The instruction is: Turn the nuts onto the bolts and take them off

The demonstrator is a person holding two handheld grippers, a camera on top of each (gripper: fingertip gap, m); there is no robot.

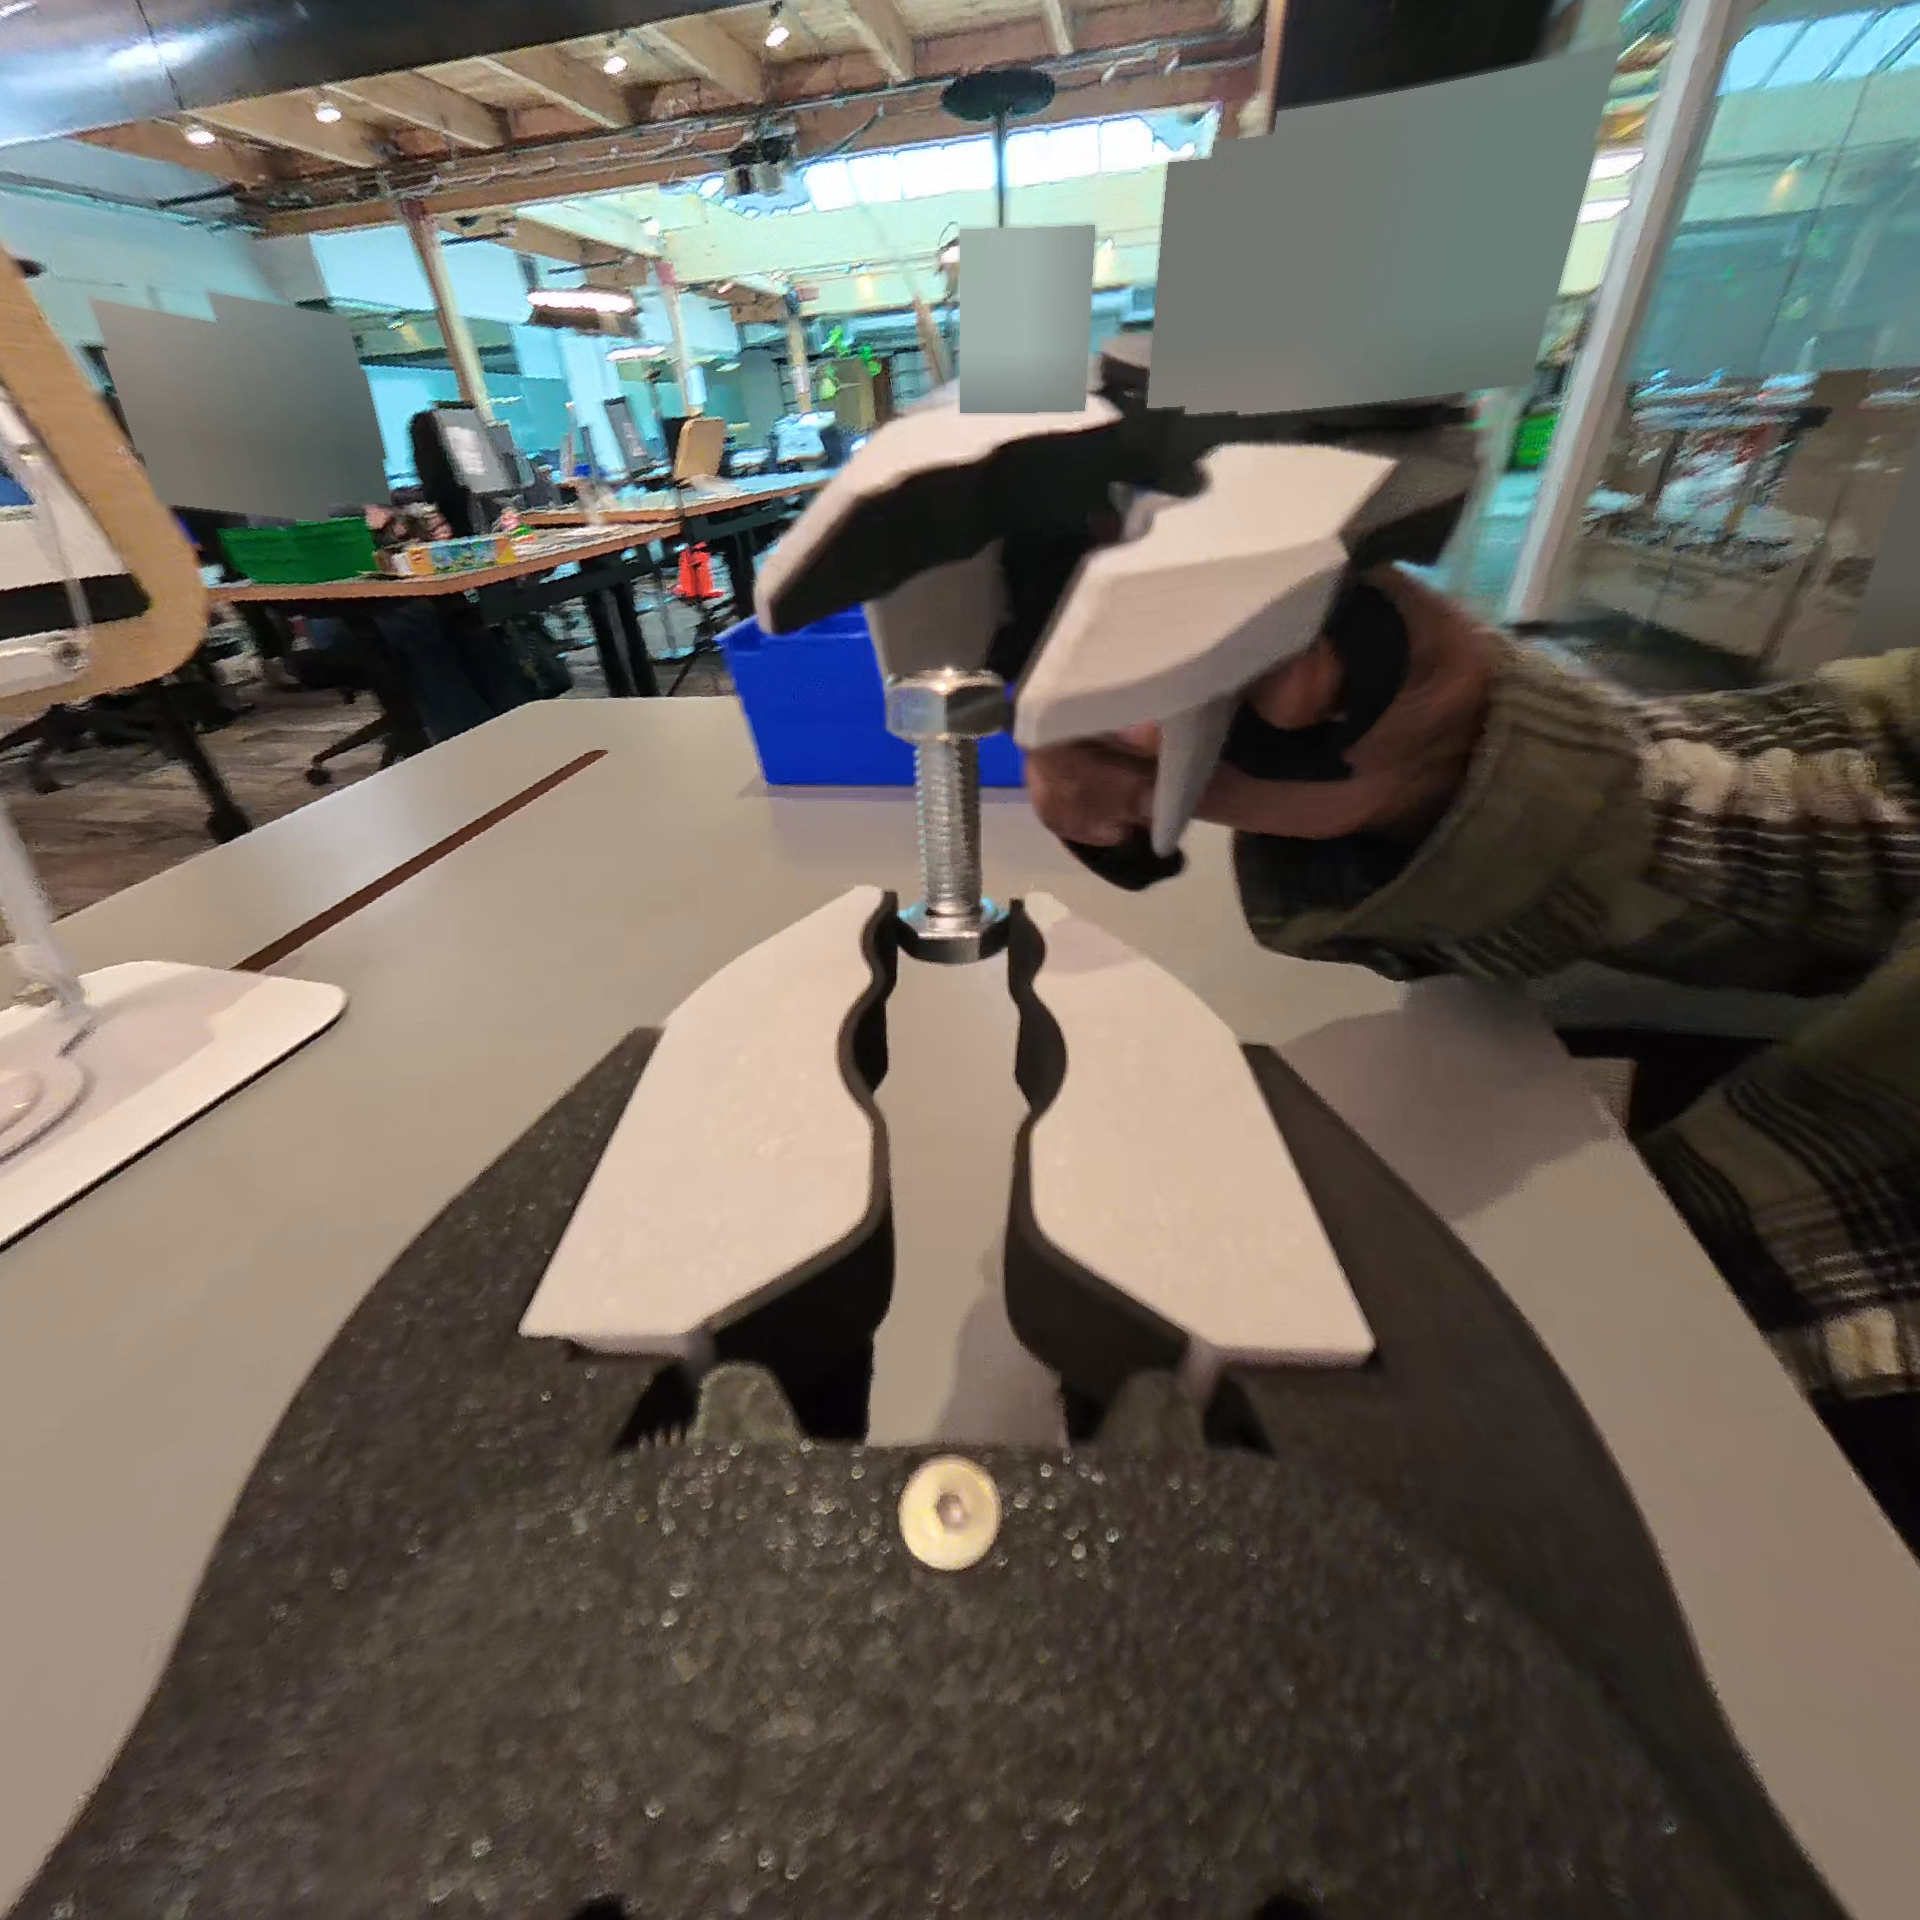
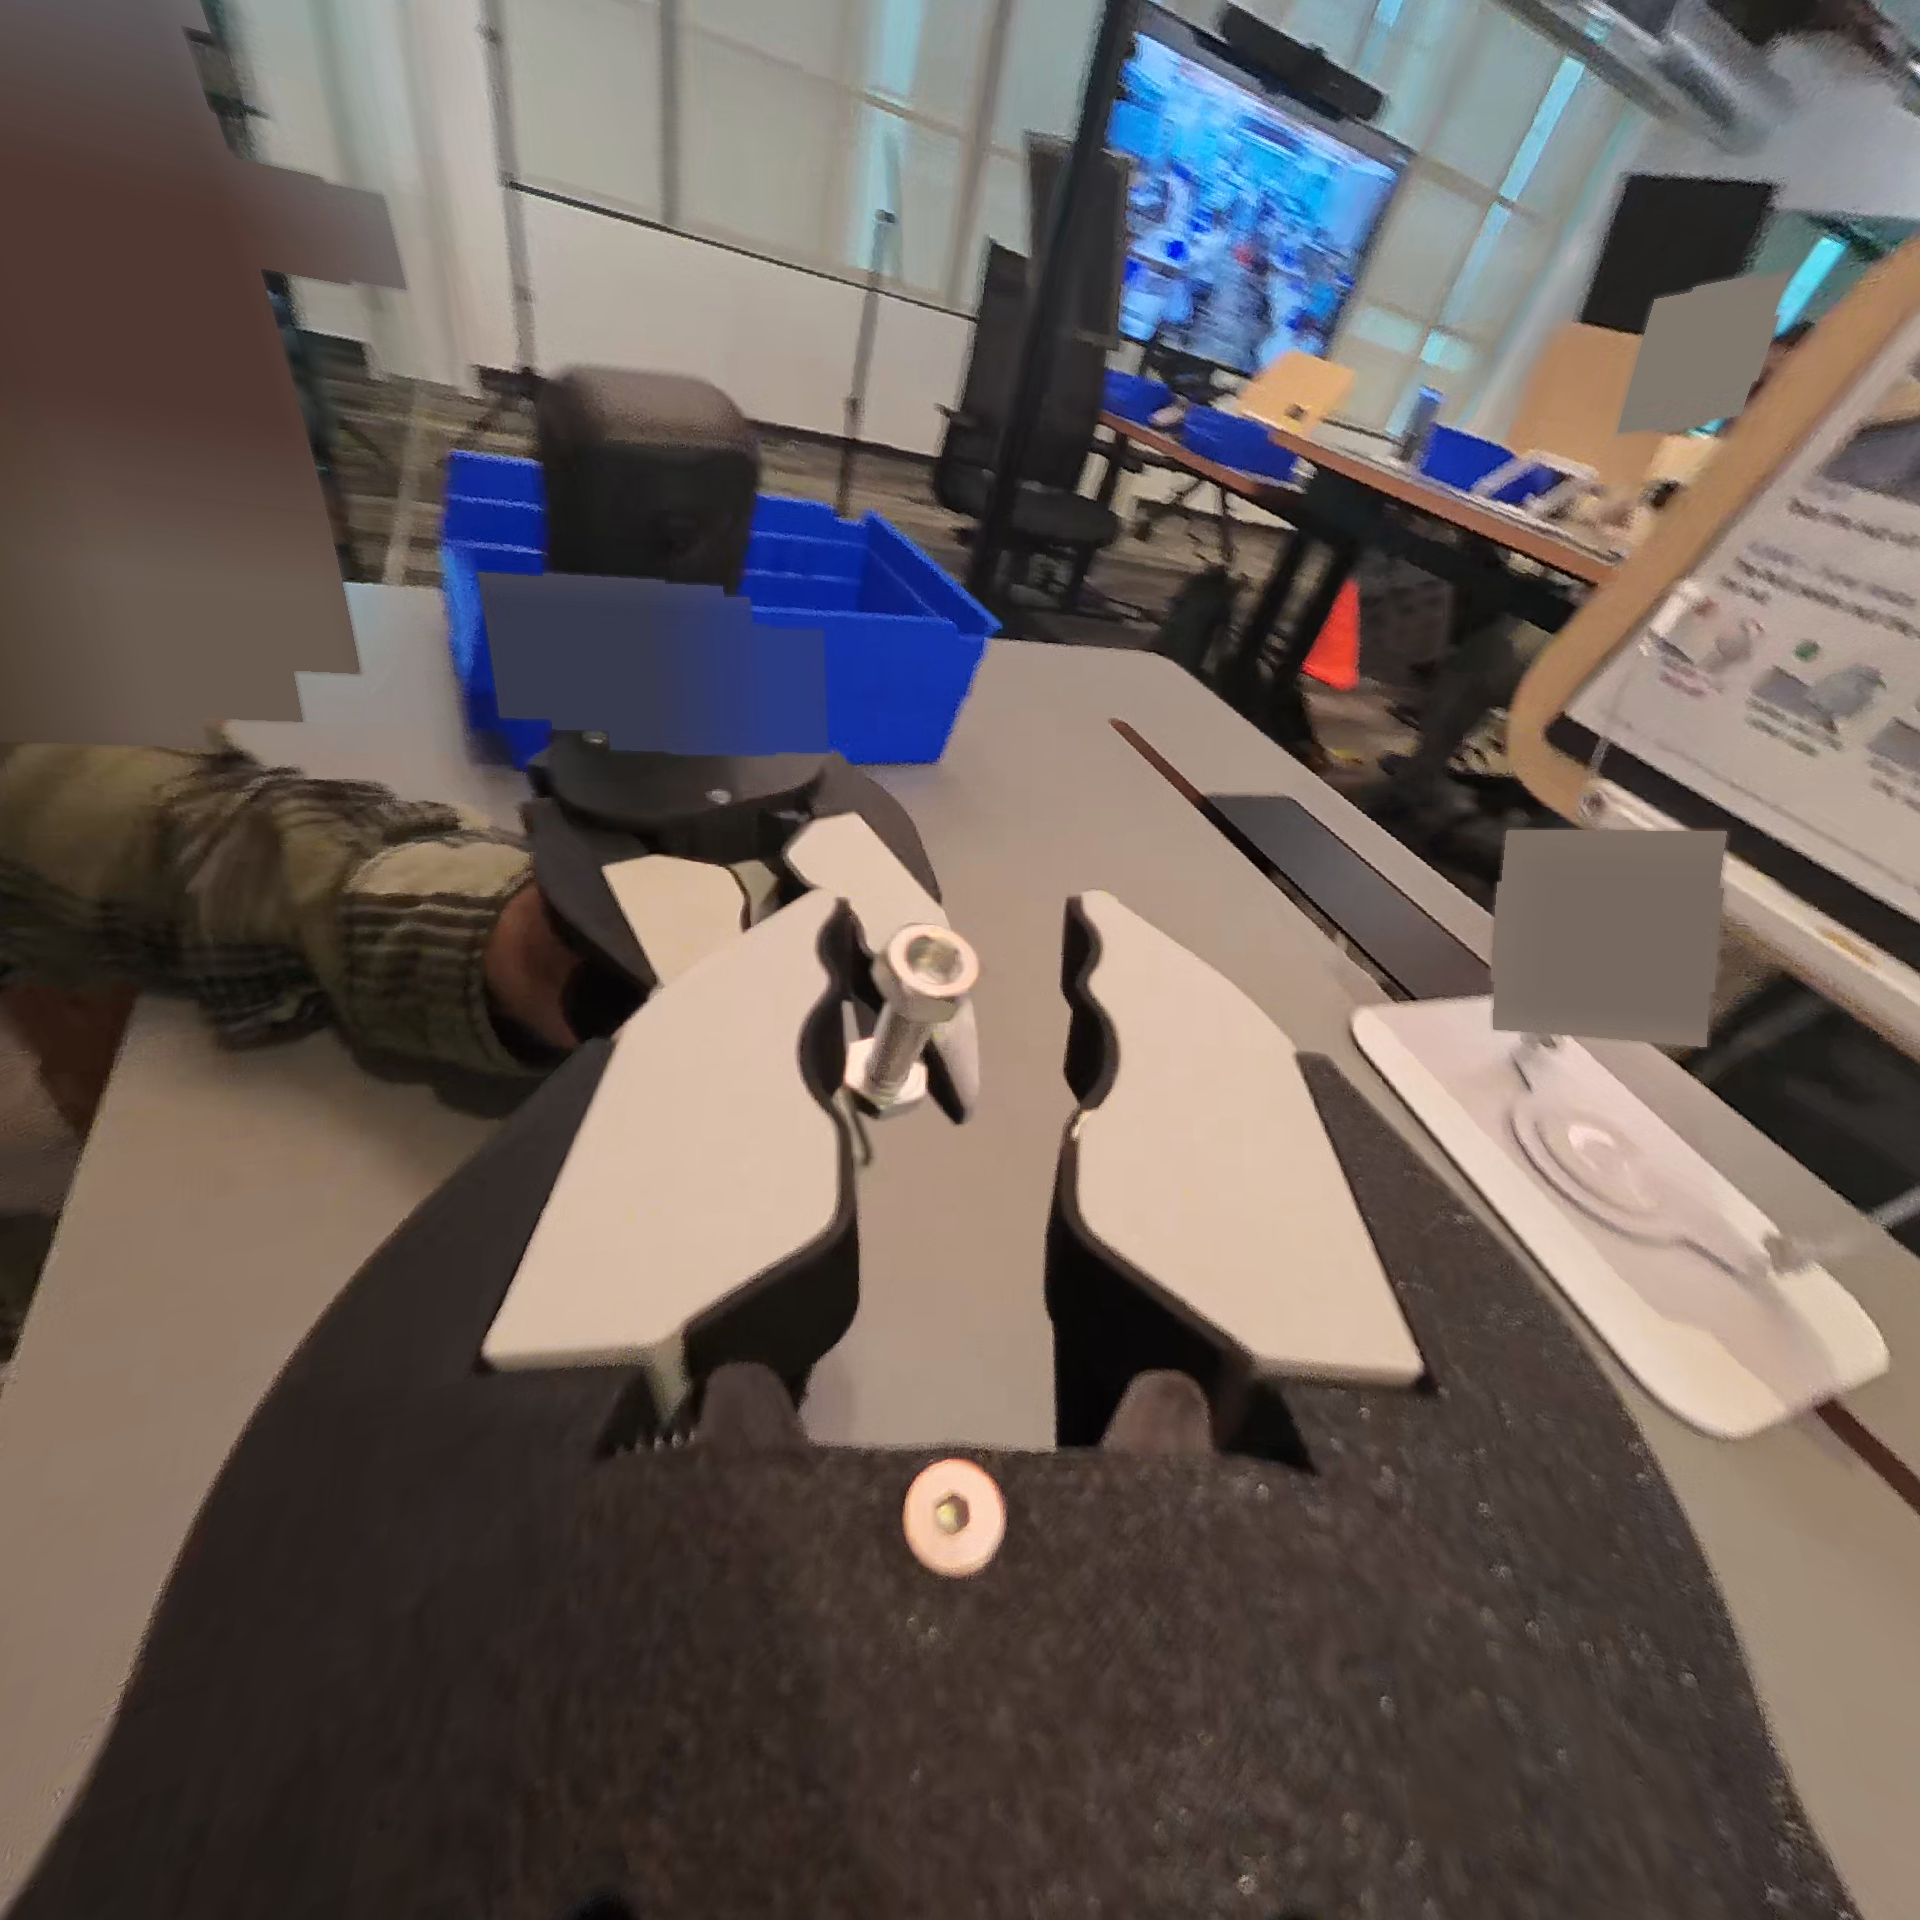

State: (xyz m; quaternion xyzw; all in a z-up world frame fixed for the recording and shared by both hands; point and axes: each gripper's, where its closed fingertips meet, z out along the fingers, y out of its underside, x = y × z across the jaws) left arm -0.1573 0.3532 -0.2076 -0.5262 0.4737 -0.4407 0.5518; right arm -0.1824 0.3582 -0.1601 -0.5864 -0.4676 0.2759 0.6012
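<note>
A blue bin is seen at the far edge of the grey table; internal dividers are visible, but the contents cannot be made out from either view. Part of its front is covered by a blur patch.

A silver bolt is held upright over the table, head uppermost. A hex nut sits at the lower end of the thread and is pinched between the tips of the left gripper, whose fingers are drawn in against the nut's flats. The right gripper is seen above, tilted downward; its fingers are spread, one finger lying close against the bolt head, the other well clear. In the right wrist view the same spread is confirmed: the right gripper straddles the bolt with a gap on the right side, and the nut is noted low on the thread in the left gripper.

A hand in a plaid sleeve is seen on the right gripper's handle.

On the table, a white stand base with a clear post is recorded, carrying a wood-framed sign board. A dark slot runs along the tabletop. Beyond, an open office is seen: long desks, black chairs, a wall screen, exposed timber ceiling beams, an orange cone.
</note>
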